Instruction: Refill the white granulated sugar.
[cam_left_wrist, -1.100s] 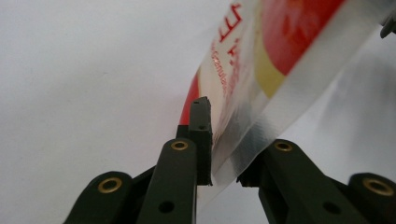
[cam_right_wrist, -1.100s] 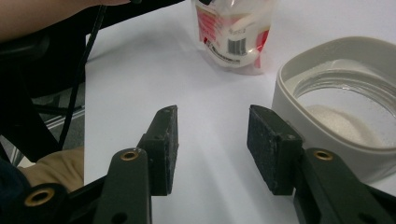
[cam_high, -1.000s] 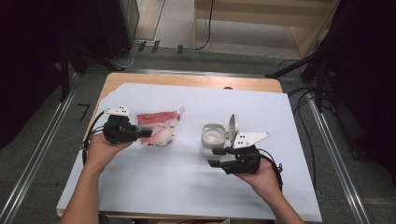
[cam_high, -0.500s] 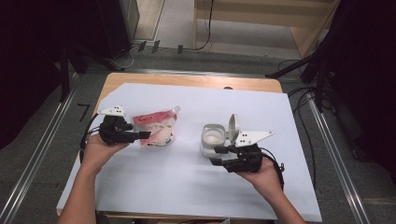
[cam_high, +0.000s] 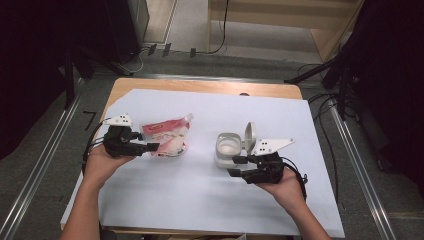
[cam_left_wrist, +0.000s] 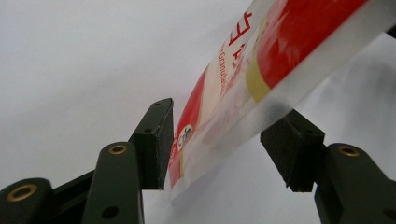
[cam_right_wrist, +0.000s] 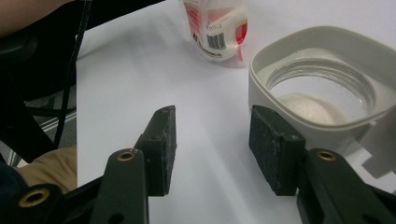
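The red-and-white pouch (cam_left_wrist: 261, 70) reads "Granula…" – partly cut off – above a barcode.

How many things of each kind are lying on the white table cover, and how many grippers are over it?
Red and white plastic sugar pouch: 1
White square jar with open flip lid: 1
Black two-jaw grippers, left gripper and right gripper: 2
Total: 4

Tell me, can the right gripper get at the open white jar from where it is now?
Probably yes: the right gripper is open, with the white jar just ahead and to one side, bare sheet between them, and its lid flipped up.
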